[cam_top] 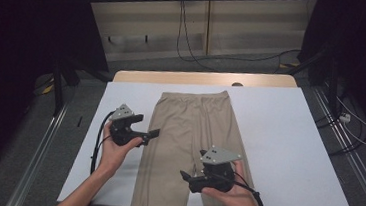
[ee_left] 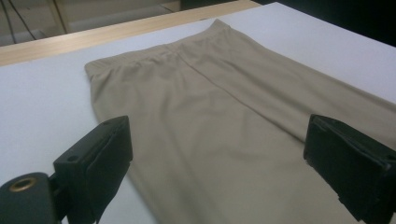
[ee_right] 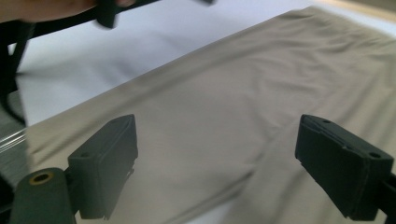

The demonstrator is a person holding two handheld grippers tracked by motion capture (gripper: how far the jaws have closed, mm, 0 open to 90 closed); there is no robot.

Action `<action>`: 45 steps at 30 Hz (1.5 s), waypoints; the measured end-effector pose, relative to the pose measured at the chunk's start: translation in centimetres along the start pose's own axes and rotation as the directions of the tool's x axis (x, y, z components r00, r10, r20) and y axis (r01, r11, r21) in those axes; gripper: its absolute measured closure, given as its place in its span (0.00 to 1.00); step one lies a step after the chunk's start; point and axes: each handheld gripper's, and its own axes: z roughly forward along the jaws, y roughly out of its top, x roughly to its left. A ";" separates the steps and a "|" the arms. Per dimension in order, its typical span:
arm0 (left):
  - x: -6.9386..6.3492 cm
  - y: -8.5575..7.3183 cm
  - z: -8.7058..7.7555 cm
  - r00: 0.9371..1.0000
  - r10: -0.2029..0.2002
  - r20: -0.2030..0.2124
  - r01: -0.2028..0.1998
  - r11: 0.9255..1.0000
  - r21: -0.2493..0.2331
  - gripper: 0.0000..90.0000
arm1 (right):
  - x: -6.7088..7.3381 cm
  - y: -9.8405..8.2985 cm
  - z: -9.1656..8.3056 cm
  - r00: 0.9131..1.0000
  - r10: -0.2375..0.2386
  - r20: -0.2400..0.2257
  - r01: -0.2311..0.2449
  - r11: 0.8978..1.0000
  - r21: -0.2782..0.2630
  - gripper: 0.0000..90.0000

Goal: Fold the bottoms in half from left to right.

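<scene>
Folding the trousers [cam_top: 189, 149], which lie flat down the middle of the table [cam_top: 288, 142], calls for both grippers, left [cam_top: 151, 133] and right [cam_top: 184, 176], each wide open and empty above the cloth, to pinch matching edges evenly.

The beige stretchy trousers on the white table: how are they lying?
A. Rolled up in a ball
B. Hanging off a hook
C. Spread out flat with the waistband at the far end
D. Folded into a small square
C: in the high view the beige stretchy trousers lie spread flat on the white table, their waistband at the far end and the leg ends reaching over the near edge.
</scene>
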 end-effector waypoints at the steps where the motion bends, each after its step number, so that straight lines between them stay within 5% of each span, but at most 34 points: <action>1: 0.3 0.5 0.4 1.000 0.006 -0.014 -0.006 1.000 0.001 0.10 | 0.2 0.3 0.2 1.000 0.001 -0.012 -0.001 1.000 0.016 0.15; 7: 1.7 1.5 1.9 0.999 -0.010 -0.035 0.010 1.000 -0.017 0.10 | 1.5 1.8 1.5 0.999 -0.037 -0.034 0.037 0.999 0.014 0.19; 10: 2.7 1.7 3.0 0.998 -0.023 -0.066 0.022 1.000 -0.009 0.11 | 2.1 2.5 3.2 0.998 -0.039 -0.049 0.043 0.995 0.090 0.21; 15: 3.7 2.2 4.2 0.995 -0.068 -0.068 0.068 0.998 0.006 0.12 | 2.6 3.2 5.0 0.996 -0.020 -0.087 0.030 0.992 0.125 0.21; 19: 4.5 2.8 5.0 0.995 -0.070 -0.075 0.070 0.998 0.002 0.12 | 3.5 4.0 6.2 0.993 -0.060 -0.103 0.074 0.987 0.143 0.20; 25: 6.4 2.3 6.0 0.984 -0.120 -0.131 0.116 0.992 -0.040 0.11 | 5.0 4.3 8.4 0.990 -0.045 -0.135 0.068 0.982 0.174 0.17; 31: 7.5 1.4 6.1 0.982 -0.129 -0.136 0.131 0.991 0.004 0.10 | 7.7 3.1 10.8 0.982 -0.065 -0.177 0.093 0.983 0.158 0.48; 36: 7.5 1.5 5.8 0.981 -0.129 -0.144 0.129 0.992 -0.004 0.10 | 9.2 2.6 12.0 0.981 -0.074 -0.180 0.112 0.972 0.206 0.63; 45: 7.0 1.4 6.2 0.983 -0.113 -0.142 0.117 0.993 0.018 0.10 | 10.4 1.9 12.1 0.984 -0.048 -0.173 0.085 0.974 0.210 0.58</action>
